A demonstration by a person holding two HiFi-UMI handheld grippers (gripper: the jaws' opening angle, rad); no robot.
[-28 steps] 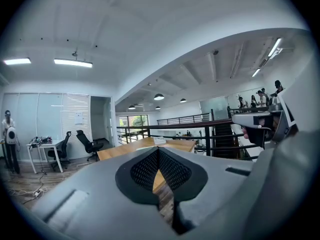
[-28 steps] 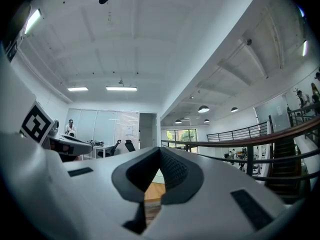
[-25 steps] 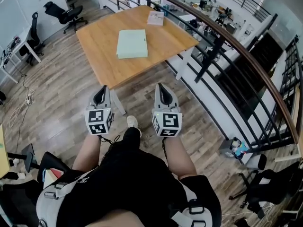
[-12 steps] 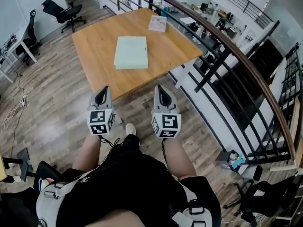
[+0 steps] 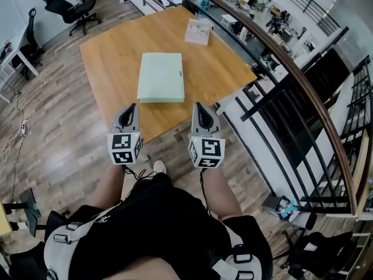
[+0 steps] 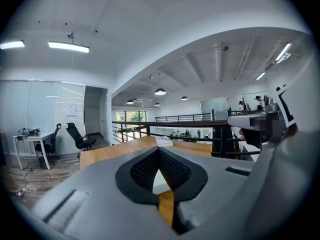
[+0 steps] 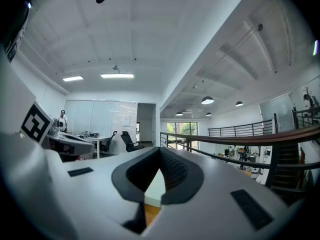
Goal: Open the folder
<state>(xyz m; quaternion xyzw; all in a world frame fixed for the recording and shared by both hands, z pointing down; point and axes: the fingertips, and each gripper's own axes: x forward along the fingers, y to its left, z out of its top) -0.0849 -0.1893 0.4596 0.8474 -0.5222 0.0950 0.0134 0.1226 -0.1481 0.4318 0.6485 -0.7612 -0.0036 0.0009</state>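
Jaws of left gripper [image 5: 129, 108] and right gripper [image 5: 199, 107] are together, empty; the folder [image 5: 161, 77] at twelve o'clock lies closed, untouched.

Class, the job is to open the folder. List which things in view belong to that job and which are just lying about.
Belongs to the job: pale green folder, closed on the wooden table; left tongs; right tongs.
Lying about: white booklet at the table's far edge; office chair.
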